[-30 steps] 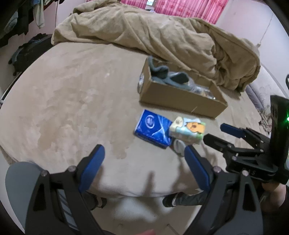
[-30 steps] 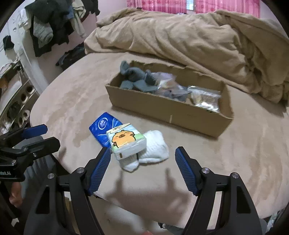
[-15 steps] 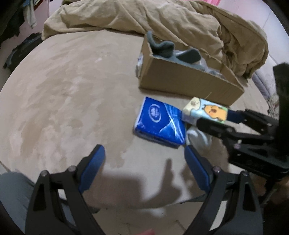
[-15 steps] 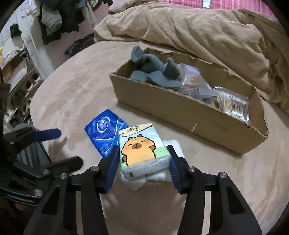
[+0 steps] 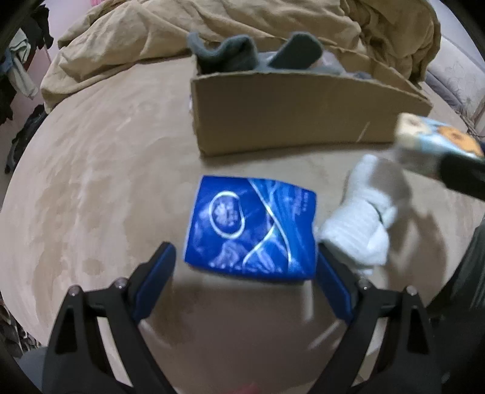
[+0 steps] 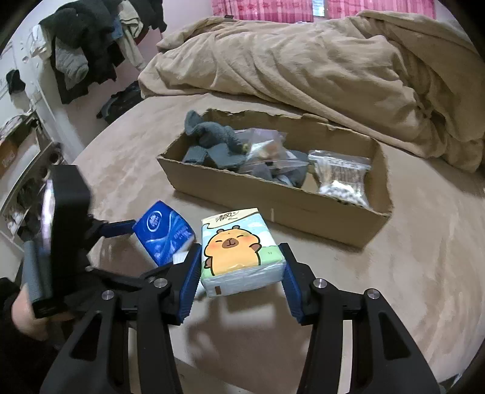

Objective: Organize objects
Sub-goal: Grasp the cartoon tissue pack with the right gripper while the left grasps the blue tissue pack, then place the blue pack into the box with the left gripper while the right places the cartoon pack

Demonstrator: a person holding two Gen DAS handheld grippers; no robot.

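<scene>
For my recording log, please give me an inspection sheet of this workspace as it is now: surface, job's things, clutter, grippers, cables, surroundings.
Surface: beige plush bed cover, faintly mottled.
Job's things: long open cardboard box holding grey socks and clear plastic bags; blue plastic tissue pack and white knitted sock lying on the cover; capybara-print tissue pack held.
Clutter: crumpled tan duvet behind the box.
Grippers: left gripper open, fingers either side of the blue pack's near end; right gripper shut on the capybara pack.
Cables: nothing seen.
Surroundings: dark clothes hanging, pink curtain.
</scene>
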